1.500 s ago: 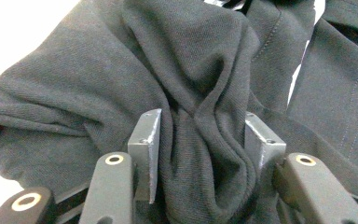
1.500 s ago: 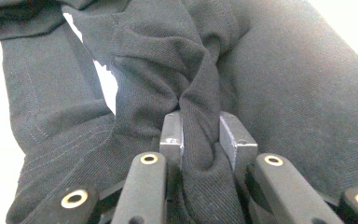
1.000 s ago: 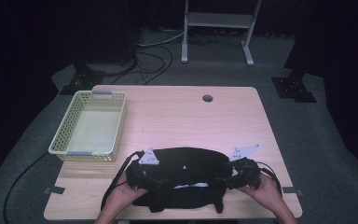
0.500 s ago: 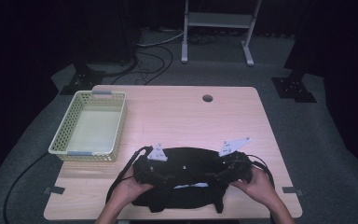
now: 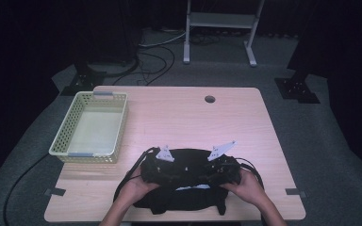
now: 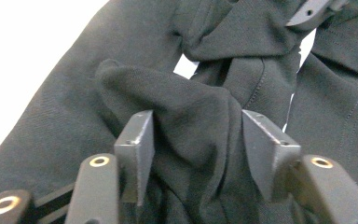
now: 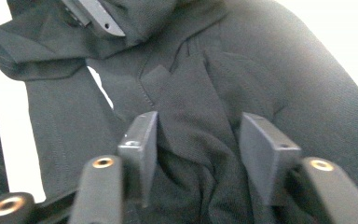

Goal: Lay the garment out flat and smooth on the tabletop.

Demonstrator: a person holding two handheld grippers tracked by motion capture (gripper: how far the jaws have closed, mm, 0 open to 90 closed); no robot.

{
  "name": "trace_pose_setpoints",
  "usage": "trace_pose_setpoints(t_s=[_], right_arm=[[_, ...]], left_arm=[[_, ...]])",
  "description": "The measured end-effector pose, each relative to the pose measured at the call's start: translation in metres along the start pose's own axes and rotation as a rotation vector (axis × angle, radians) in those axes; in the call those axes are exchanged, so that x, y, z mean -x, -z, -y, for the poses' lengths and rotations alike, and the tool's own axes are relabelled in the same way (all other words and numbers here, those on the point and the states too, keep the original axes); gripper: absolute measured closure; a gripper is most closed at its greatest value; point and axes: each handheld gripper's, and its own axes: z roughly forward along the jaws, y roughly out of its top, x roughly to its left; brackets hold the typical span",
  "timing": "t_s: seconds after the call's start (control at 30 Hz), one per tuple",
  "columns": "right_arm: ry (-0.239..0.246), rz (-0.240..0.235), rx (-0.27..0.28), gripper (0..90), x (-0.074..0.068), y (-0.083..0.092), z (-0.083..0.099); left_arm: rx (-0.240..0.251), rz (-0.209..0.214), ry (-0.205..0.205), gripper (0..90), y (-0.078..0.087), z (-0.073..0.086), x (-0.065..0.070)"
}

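A black garment (image 5: 186, 159) lies bunched at the table's near edge. My left gripper (image 5: 175, 174) and right gripper (image 5: 209, 175) point inward at each other over it, a hand on each. In the left gripper view a raised fold of the garment (image 6: 191, 84) stands between my left gripper's (image 6: 196, 128) jaws, which have just been closing and remain open. In the right gripper view a creased layer of the garment (image 7: 261, 70) runs between my right gripper's (image 7: 198, 130) jaws, also closing and still apart.
A pale yellow mesh basket (image 5: 59, 142) stands at the table's left side. The wooden table (image 5: 193, 117) has a small round hole (image 5: 209, 99) near its far edge. Cables and a metal stand's feet lie on the dark floor beyond.
Both grippers have moved inward toward each other over the garment, and the cloth has gathered up between them. Both pairs of jaws have narrowed.
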Motion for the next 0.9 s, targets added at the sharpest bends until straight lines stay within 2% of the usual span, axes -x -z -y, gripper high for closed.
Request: trace_pose_setpoints(t_s=[0.1,0.13,0.17,0.3,0.47,0.57,0.9], right_arm=[[0.014,0.02,0.003,63.7,-0.001,-0.003,0.003],[0.014,0.02,0.003,63.7,-0.001,-0.003,0.003],[0.013,0.023,-0.006,69.6,0.0,-0.005,0.006],[0.023,0.018,-0.003,75.9,-0.001,-0.009,0.013],[0.016,0.003,0.017,77.6,-0.004,-0.009,0.02],[0.021,-0.003,0.022,77.6,-0.008,-0.007,0.024],[0.021,-0.037,0.055,77.6,-0.026,0.001,0.044]], left_arm=[[0.007,0.019,0.017,49.2,-0.006,0.002,-0.002],[0.007,0.019,0.017,52.6,-0.006,0.002,-0.002],[0.005,0.026,0.019,52.6,-0.008,0.003,-0.002],[-0.009,0.034,0.012,64.2,-0.012,0.006,0.0],[-0.004,0.047,0.012,71.8,-0.012,0.009,0.004],[0.001,0.056,0.02,72.6,-0.011,0.012,0.008],[0.007,0.093,0.005,73.7,-0.007,0.021,0.032]])
